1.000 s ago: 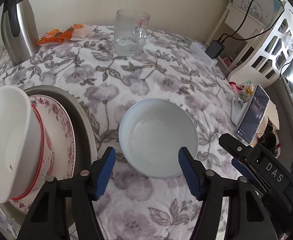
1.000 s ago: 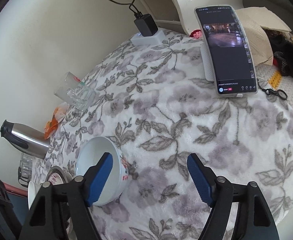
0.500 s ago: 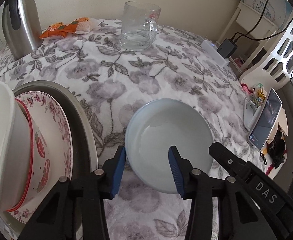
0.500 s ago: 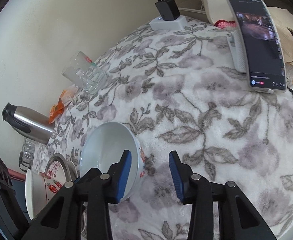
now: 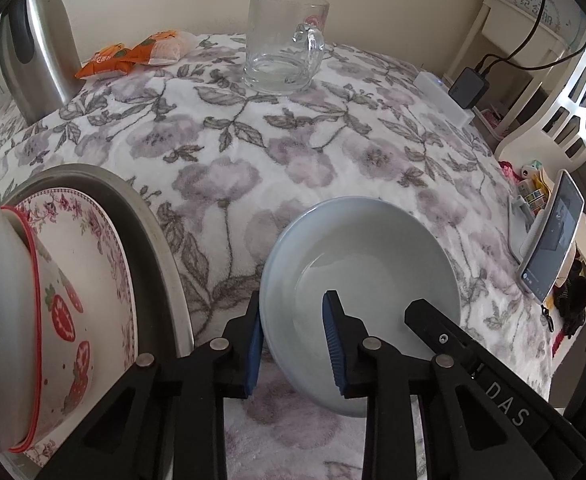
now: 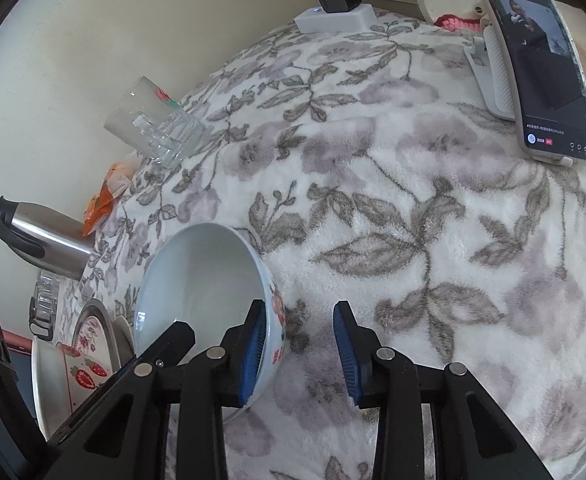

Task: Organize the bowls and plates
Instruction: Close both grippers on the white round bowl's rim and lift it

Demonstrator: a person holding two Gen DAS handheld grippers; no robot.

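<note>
While jaws straddle its rim, left gripper (image 5: 293, 344) holds bowl (image 5: 373, 264).

Floral-clothed table (image 5: 229, 168) bears mug (image 5: 283, 42), flask (image 5: 39, 52), bowl (image 5: 357, 276).

Right gripper (image 6: 299, 348) with fingers (image 6: 347, 354) parted; the left one lies against the outer wall of a tilted white bowl (image 6: 201, 280), the right one over bare floral tablecloth (image 6: 413, 220). Behind: glass mug (image 6: 153, 128), steel flask (image 6: 41, 240), propped phone (image 6: 533, 60).
</note>
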